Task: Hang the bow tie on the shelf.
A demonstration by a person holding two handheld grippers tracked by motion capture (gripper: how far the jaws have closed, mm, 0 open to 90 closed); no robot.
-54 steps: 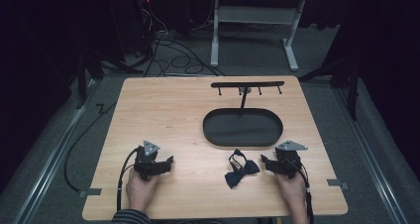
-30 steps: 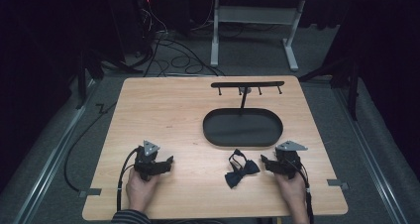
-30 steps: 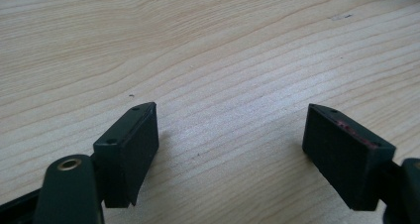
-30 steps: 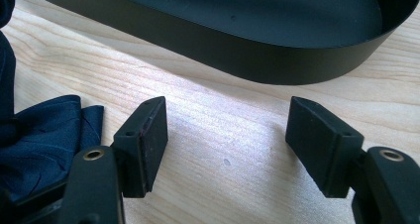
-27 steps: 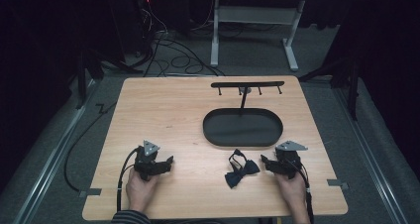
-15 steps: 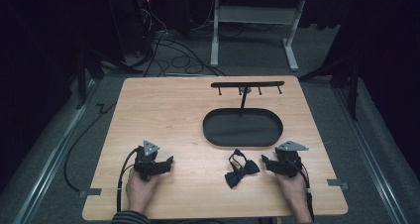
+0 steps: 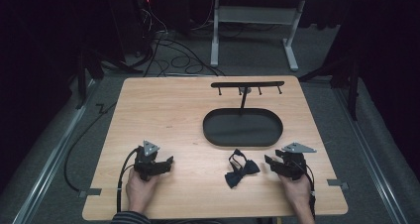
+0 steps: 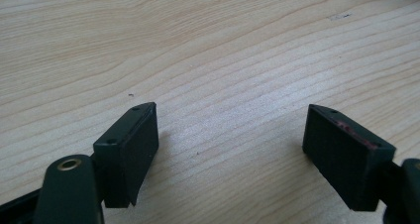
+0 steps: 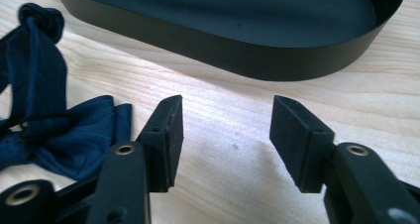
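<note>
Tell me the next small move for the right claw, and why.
Probably swing the right claw left toward the bow tie. Its jaws stand open over bare wood, and the tie lies just beside its left jaw, untouched, in front of the black tray. The left claw is open, farther away.

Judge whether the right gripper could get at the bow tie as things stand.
Probably yes. The right gripper rests open on the table just beside the bow tie, with bare wood between them; the black tray sits behind, out of the way.

no readable text, labels, numbers or signs anywhere
</note>
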